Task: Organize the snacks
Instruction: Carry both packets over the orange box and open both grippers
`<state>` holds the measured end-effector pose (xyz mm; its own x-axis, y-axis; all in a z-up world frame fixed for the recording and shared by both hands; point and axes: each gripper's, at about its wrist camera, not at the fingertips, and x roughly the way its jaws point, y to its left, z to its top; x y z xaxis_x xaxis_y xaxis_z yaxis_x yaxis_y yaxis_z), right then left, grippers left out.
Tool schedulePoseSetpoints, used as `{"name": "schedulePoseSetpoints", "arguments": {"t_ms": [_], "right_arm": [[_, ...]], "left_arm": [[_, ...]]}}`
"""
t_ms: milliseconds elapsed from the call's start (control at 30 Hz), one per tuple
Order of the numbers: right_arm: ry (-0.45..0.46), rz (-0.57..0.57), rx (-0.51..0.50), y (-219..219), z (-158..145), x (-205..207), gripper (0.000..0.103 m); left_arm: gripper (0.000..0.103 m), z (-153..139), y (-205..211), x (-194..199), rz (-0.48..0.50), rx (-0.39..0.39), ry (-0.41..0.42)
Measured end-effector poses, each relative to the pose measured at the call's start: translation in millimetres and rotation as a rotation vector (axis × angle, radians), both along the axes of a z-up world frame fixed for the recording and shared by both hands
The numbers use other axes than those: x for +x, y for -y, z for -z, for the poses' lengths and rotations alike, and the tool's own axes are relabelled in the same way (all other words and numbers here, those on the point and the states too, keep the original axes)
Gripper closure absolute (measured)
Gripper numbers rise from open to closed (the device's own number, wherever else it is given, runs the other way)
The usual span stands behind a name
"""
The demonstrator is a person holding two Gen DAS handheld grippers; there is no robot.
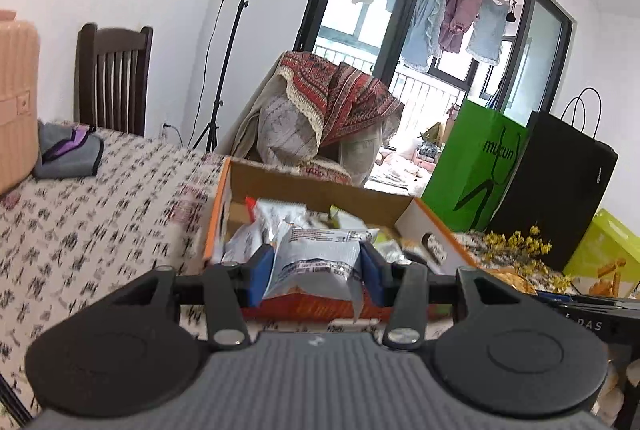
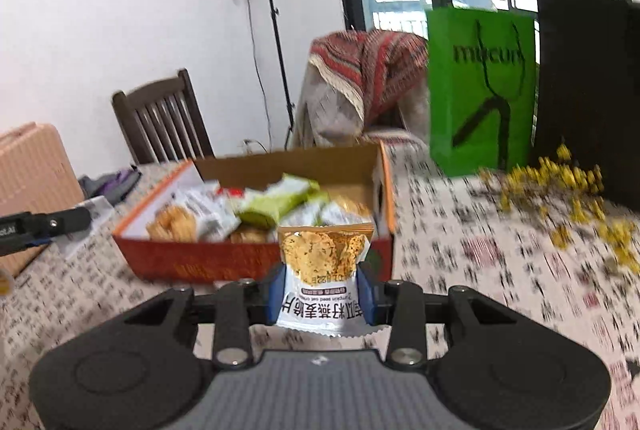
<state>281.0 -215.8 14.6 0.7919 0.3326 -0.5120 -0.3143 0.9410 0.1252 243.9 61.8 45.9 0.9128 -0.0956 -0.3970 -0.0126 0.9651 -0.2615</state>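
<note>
An orange cardboard box [image 1: 320, 186] holds several snack packets on the patterned tablecloth; it also shows in the right wrist view [image 2: 224, 262]. My left gripper [image 1: 316, 272] is shut on a silver-white snack packet [image 1: 316, 258], held just in front of the box's near wall. My right gripper [image 2: 322, 294] is shut on an oat cracker packet [image 2: 322, 270] with a white bottom and a brown cracker picture, held in front of the box's near right corner. The left gripper's tip [image 2: 44, 224] shows at the left edge of the right wrist view.
A green paper bag [image 2: 480, 90] and a black bag [image 2: 588, 90] stand at the table's right, with yellow dried flowers [image 2: 568, 186] before them. A dark wooden chair [image 1: 112, 74], a pink suitcase [image 1: 16, 98], a grey pouch [image 1: 68, 150] and a light stand [image 1: 236, 30] are at the left and back.
</note>
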Motion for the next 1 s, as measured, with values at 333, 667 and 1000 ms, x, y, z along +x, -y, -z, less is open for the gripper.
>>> {"name": "schedulePoseSetpoints", "arguments": {"t_ms": [333, 667, 1000], "right_arm": [[0.060, -0.018, 0.047, -25, -26, 59, 0.067], [0.055, 0.003, 0.004, -54, -12, 115, 0.066], [0.007, 0.013, 0.012, -54, 15, 133, 0.010]], "left_arm": [[0.055, -30, 18, 55, -0.027, 0.040, 0.020], [0.055, -12, 14, 124, -0.083, 0.081, -0.027], [0.001, 9, 8, 136, -0.103, 0.073, -0.038]]}}
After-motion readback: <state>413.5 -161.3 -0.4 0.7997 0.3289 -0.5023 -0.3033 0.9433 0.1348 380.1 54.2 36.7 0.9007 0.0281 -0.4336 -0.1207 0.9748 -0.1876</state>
